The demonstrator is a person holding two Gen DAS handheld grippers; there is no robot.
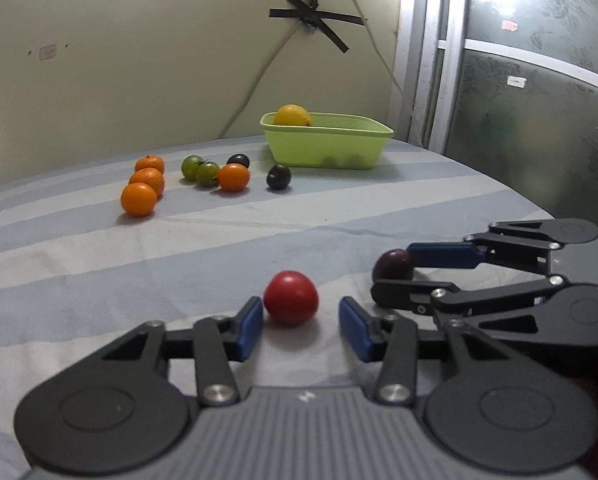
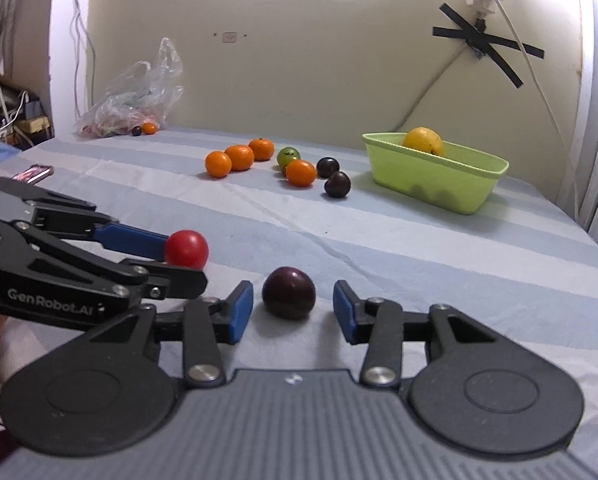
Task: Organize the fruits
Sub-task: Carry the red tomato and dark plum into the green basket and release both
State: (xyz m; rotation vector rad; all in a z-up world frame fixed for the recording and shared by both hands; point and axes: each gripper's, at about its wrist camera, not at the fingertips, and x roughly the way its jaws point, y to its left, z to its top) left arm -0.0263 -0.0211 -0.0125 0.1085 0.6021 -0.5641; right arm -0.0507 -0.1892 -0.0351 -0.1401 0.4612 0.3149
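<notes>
A red tomato (image 1: 291, 298) lies on the striped cloth between the open jaws of my left gripper (image 1: 301, 326); its left pad is close to the tomato, not gripping. It also shows in the right wrist view (image 2: 186, 249). A dark plum (image 2: 289, 293) lies between the open jaws of my right gripper (image 2: 293, 312), a gap on both sides; it also shows in the left wrist view (image 1: 393, 265). A green tub (image 1: 327, 140) at the back holds a yellow fruit (image 1: 293, 115). Loose oranges (image 1: 139, 199), green tomatoes (image 1: 207, 173) and plums (image 1: 278, 177) lie left of the tub.
A plastic bag (image 2: 135, 96) with more fruit lies at the far left by the wall. A phone (image 2: 33, 173) lies near the left edge of the bed. A window frame (image 1: 431, 60) stands to the right. A cable (image 1: 255, 80) hangs down the wall behind the tub.
</notes>
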